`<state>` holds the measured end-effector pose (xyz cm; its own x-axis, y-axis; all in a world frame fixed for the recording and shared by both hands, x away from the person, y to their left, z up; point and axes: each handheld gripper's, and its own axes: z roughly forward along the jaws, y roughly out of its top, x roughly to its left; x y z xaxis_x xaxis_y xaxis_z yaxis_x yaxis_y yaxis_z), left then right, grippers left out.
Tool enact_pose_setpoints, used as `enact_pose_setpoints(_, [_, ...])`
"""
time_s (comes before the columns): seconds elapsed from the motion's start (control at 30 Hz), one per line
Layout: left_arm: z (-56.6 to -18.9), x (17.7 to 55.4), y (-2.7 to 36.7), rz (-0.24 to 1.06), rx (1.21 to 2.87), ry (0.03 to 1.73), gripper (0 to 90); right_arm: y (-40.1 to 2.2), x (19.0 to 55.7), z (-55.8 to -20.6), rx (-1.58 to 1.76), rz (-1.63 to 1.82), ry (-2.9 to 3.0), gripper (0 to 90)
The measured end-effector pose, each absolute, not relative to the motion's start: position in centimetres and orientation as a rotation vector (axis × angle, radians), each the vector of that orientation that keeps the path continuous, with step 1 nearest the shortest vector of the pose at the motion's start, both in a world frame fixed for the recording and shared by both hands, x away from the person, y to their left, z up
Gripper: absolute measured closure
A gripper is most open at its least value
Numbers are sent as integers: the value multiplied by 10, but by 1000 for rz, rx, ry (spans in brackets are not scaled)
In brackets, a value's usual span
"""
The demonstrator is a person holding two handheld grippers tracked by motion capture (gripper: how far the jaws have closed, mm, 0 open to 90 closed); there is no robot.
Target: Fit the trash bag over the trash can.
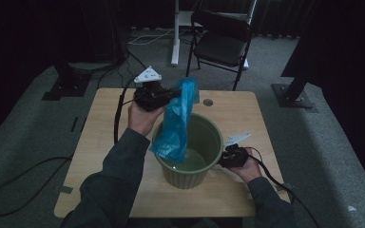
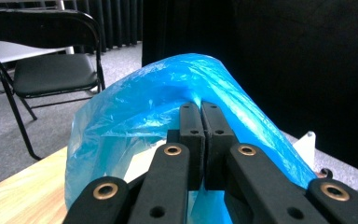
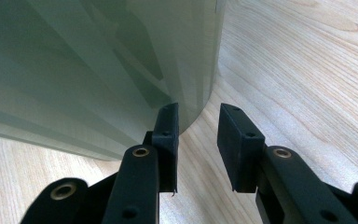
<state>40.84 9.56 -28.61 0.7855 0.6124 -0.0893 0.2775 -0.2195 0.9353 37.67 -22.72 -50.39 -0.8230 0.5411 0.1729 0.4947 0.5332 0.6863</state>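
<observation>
One blue plastic bag (image 1: 178, 121), one green bin (image 1: 188, 151), one wooden table (image 1: 109, 137) and one black folding chair (image 1: 221, 42) make up the count, with two grippers at work. In the high view the left gripper (image 1: 171, 93) sits just above the middle of the frame, over the far rim of the bin, and its jaws are pressed together on a fold near the top of the bag; the left gripper view shows the two black pads (image 2: 192, 135) meeting with the blue film bunched around them. From that pinch the bag hangs down across the bin's left rim, its lower end draping inside the mouth, toward the centre of the frame. The bin stands in the lower middle of the tabletop, closer to the near edge than the far one. The right gripper (image 1: 222, 159) rests low at the bin's right side, lower right of centre; in the right gripper view its jaws stand apart with nothing between them, the left pad (image 3: 167, 140) just against the curved green wall (image 3: 98, 70) and bare wood grain (image 3: 307, 70) behind the other. Open tabletop lies to the left of the bin and along the far edge, where a small round hole (image 1: 207, 102) shows; the right side has a narrower strip. The chair stands on grey carpet beyond the table, upper middle of the frame, well apart from it.
</observation>
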Motion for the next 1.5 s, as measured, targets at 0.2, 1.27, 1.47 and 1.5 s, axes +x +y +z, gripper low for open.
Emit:
enact_pose_setpoints(0.2, [-288,416,89,329,1803,695,884,-229,377,-503,925,1188,2691,672])
enact_pose_setpoints(1.27, [-338,382,82,392,2078,605,849,-240,376,-498,990,1186,2629,671])
enact_pose_setpoints(1.47, [-350,376,82,355,2138,589,814,-239,376,-498,991,1184,2630,671])
enact_pose_setpoints(1.5, [-352,375,81,352,2150,590,800,-240,376,-498,991,1184,2629,671])
